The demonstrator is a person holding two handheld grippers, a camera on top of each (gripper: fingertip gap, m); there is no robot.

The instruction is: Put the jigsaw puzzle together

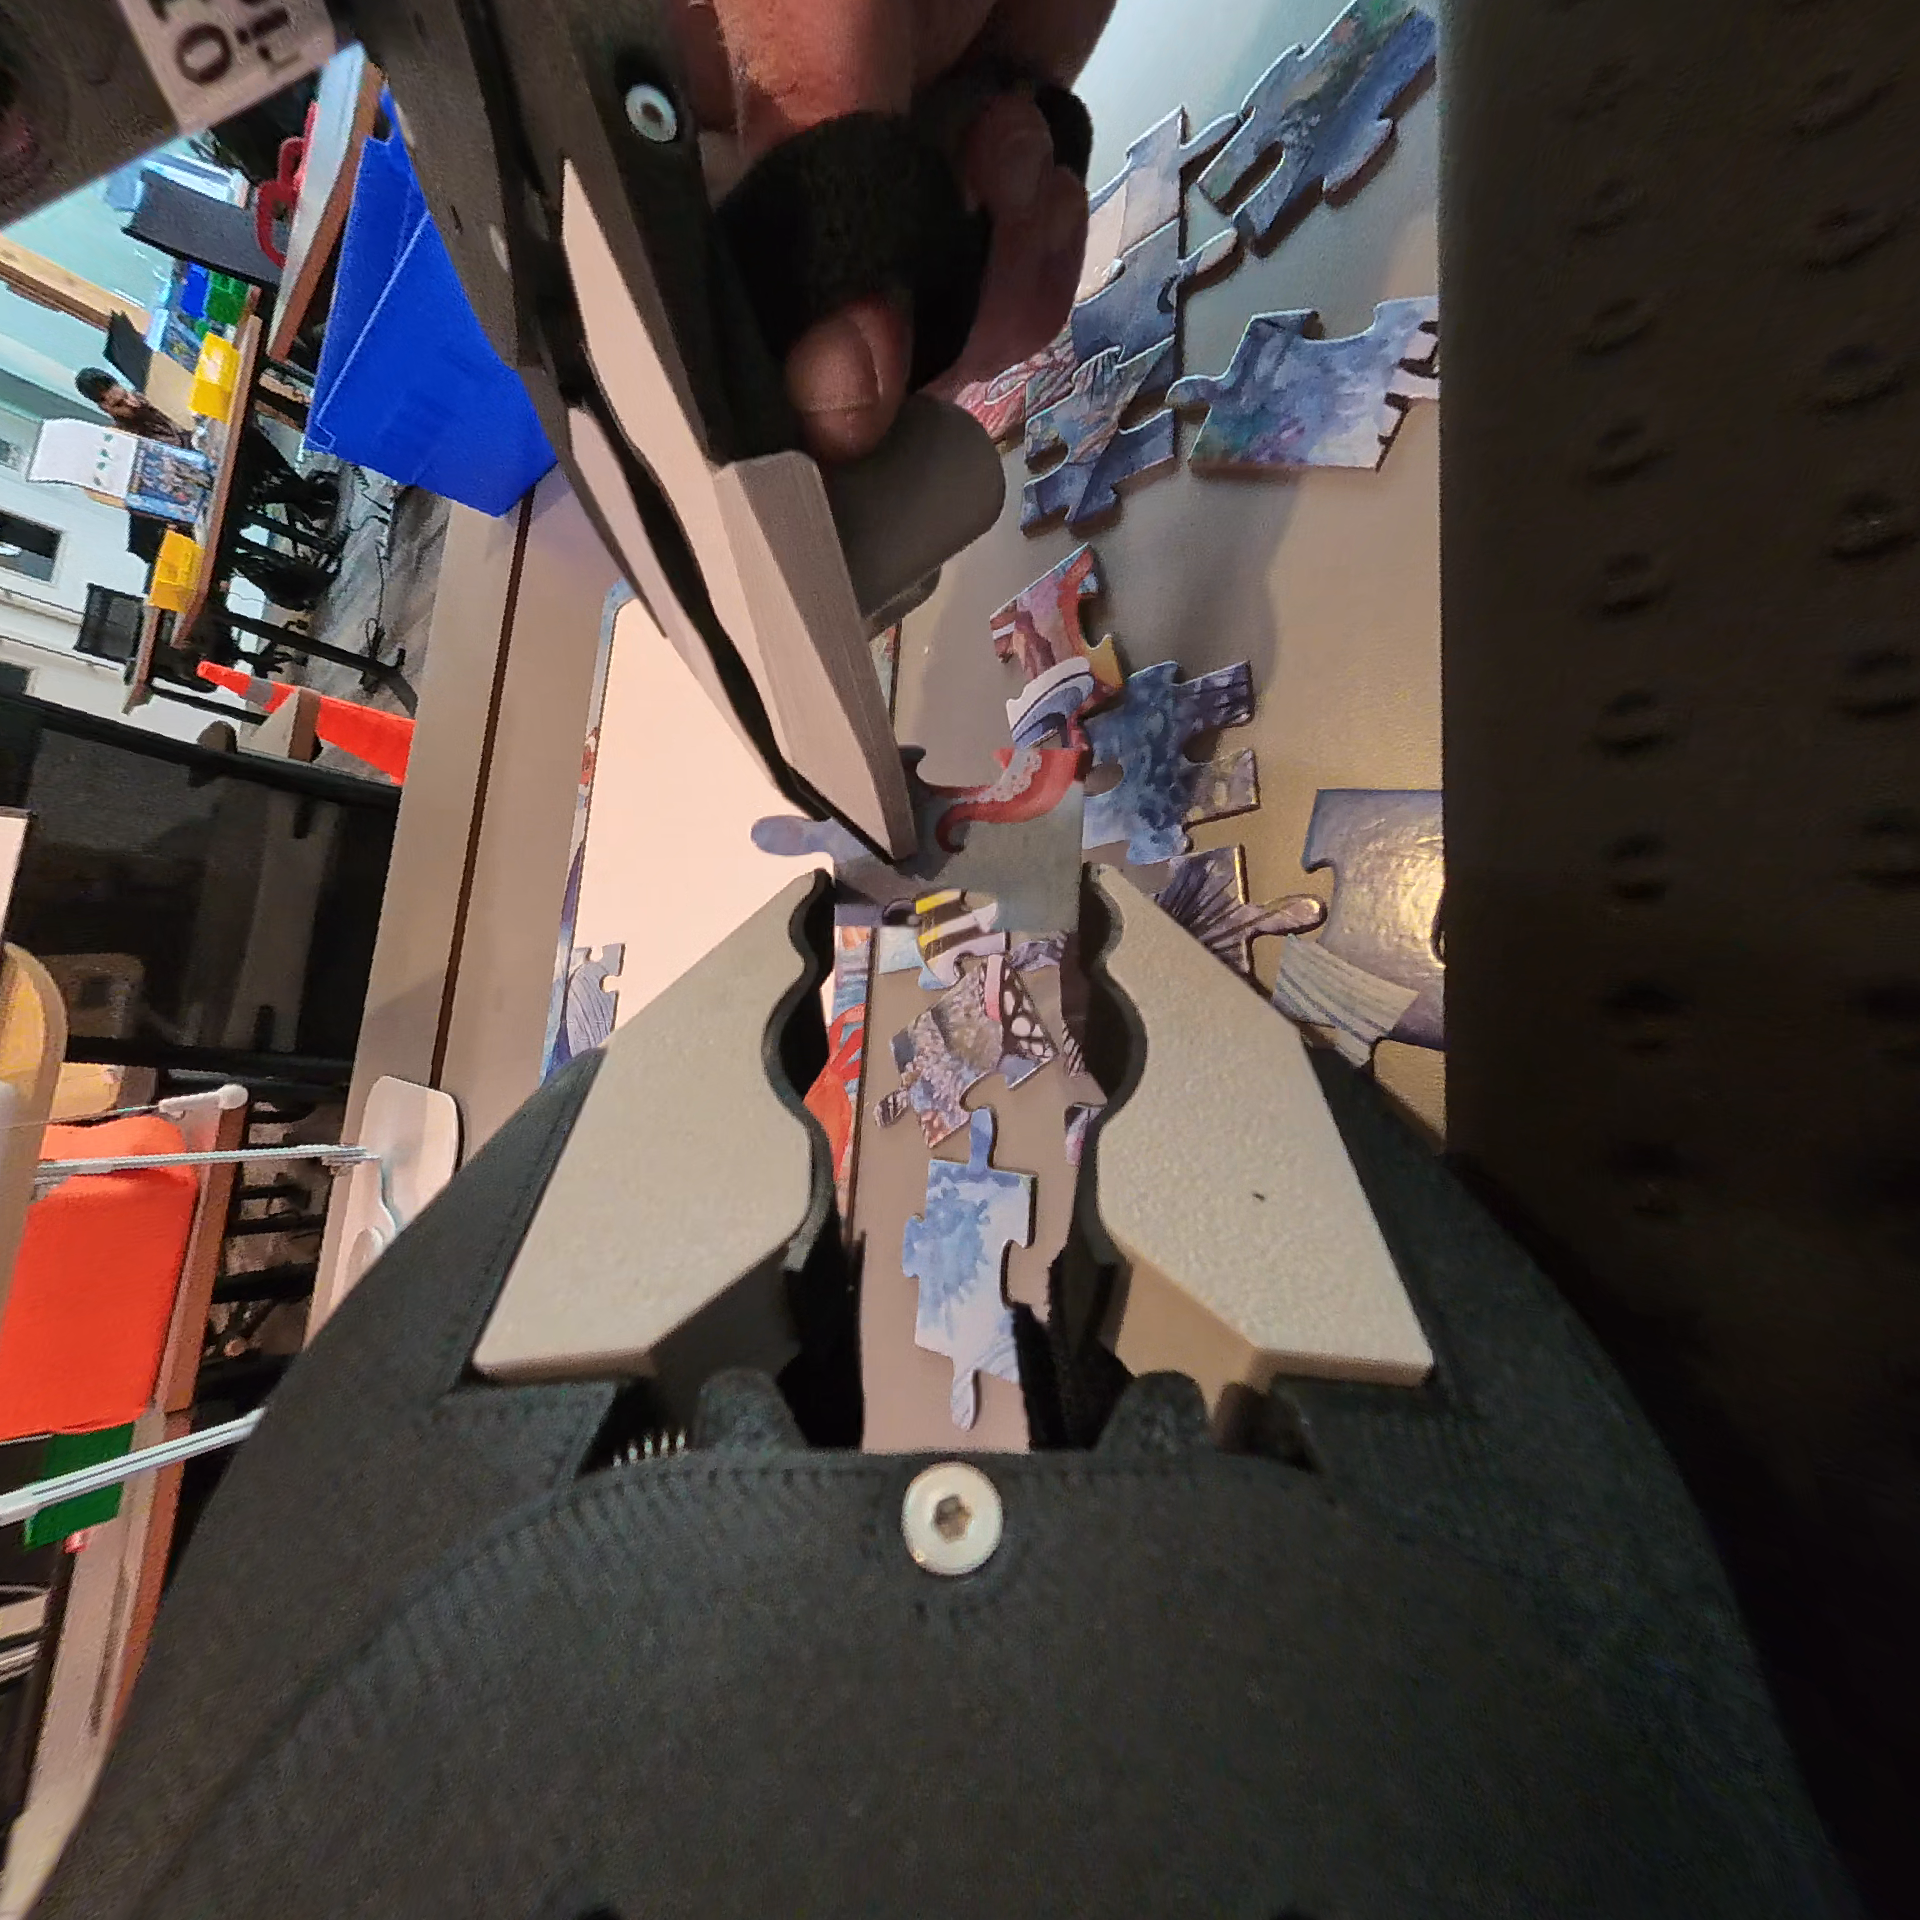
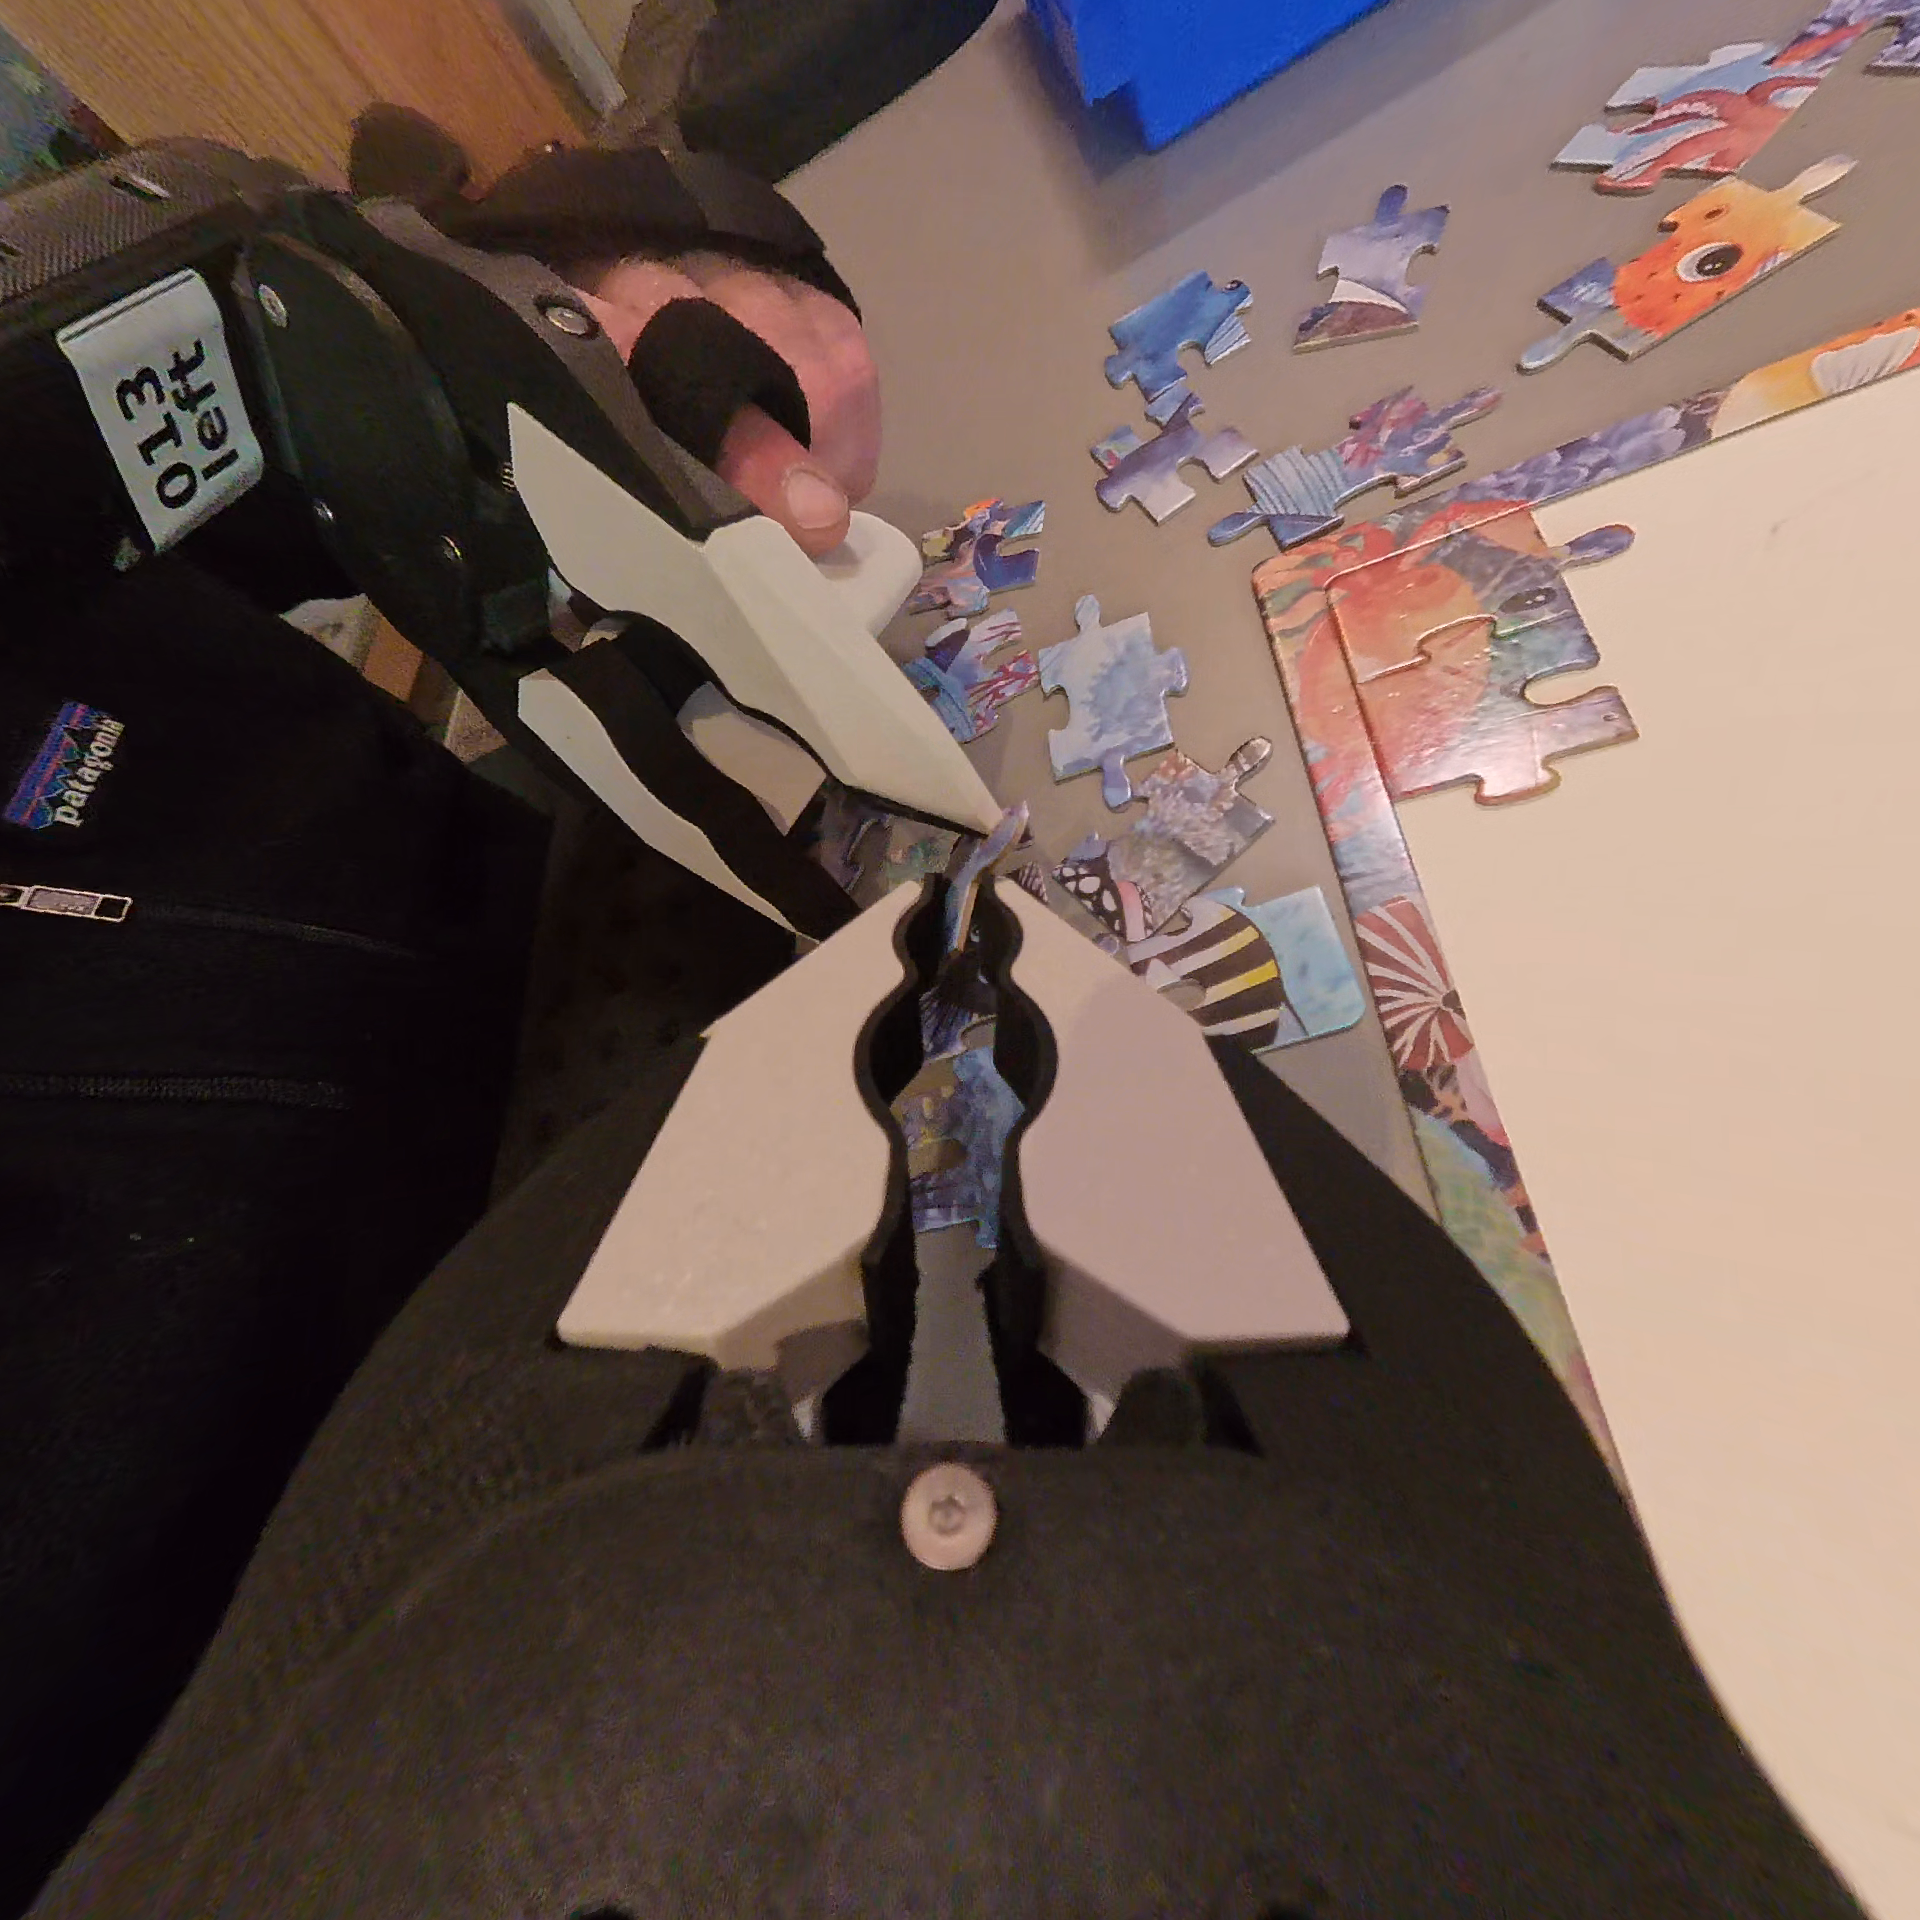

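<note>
The right gripper (image 2: pixel 975 894) is clamped on a lifted piece (image 2: pixel 987 847), just beside the board (image 2: pixel 1714 935) (its near corner holds joined pieces (image 2: pixel 1455 655)). The left gripper (image 1: pixel 951 883) stands spread, its tip touching that piece.

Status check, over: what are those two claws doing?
Right gripper shut on a puzzle piece. Left gripper open, one tip beside it. Loose pieces crowd the table below.

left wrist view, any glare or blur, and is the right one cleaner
Left wrist view: ceiling light glares off the glossy dark blue puzzle piece at right, edges bend from the wide lens, and the background room is soft. Right wrist view: no glare, even light, the loose cardboard pieces sharp, only the near black hand-held gripper body soft.
</note>
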